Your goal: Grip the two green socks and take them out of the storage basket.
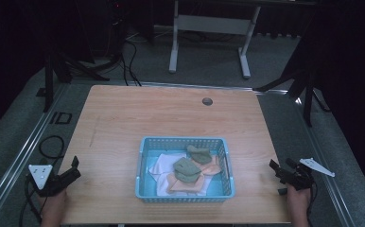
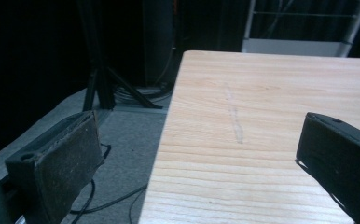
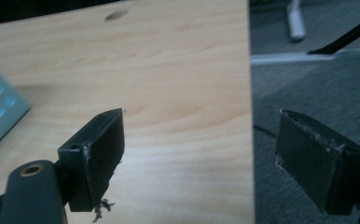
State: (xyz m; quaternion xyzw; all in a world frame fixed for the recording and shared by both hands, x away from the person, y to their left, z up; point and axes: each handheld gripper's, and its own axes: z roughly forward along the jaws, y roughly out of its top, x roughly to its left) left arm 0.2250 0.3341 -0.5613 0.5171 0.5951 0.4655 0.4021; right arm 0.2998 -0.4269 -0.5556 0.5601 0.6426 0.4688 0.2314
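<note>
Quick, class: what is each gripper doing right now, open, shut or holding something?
Left gripper: open, nothing between its jaws, at the table's left edge.
Right gripper: open, holding nothing, at the table's right edge.

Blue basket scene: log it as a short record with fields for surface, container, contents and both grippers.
surface: wooden table
container: blue basket, near the front middle of the table
contents: green socks, orange socks and white socks, piled together
left gripper: open, nothing between the jaws, at the table's left edge
right gripper: open, nothing between the jaws, at the table's right edge
</note>
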